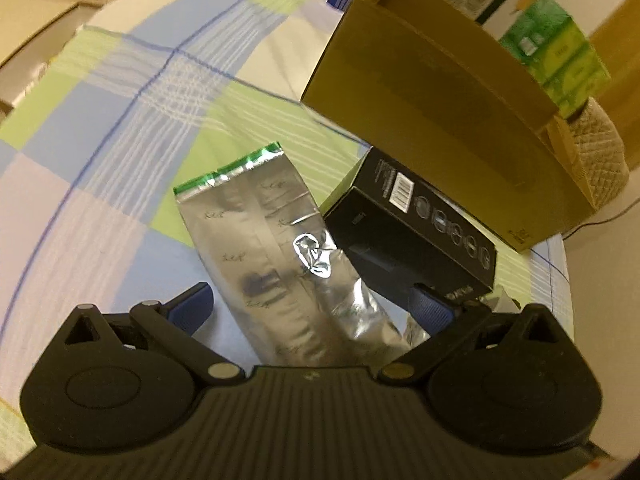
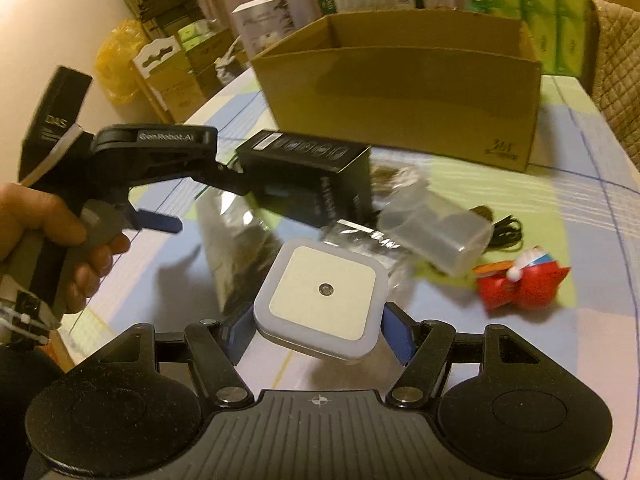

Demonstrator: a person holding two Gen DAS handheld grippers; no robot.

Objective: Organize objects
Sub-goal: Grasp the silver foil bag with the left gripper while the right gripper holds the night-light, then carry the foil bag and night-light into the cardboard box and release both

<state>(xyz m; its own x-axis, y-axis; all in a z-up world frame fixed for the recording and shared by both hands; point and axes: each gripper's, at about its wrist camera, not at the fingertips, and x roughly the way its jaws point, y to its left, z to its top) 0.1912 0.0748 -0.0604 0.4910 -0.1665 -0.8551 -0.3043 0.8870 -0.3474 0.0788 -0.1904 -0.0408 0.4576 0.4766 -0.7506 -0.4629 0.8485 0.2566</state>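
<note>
My left gripper [image 1: 312, 310] is open, pointing down at the table. A silver foil bag [image 1: 276, 248] with a green top edge lies flat between its blue fingers [image 1: 192, 308], and the pads stand clear of it. A black product box [image 1: 408, 236] lies just right of the bag. In the right wrist view, my right gripper [image 2: 318, 320] is shut on a white square night light [image 2: 324, 300], held above the table. A hand holds the left gripper [image 2: 208, 204] at the left, over the foil bag [image 2: 232, 248] and beside the black box [image 2: 308, 176].
An open cardboard box [image 2: 400, 92] stands at the back of the checked tablecloth [image 1: 120, 120]. A clear plastic container [image 2: 436, 236], a black cable [image 2: 504, 232] and a red toy [image 2: 520, 284] lie to the right. Green tissue packs [image 1: 556, 52] and a woven chair back [image 1: 596, 160] lie beyond the table.
</note>
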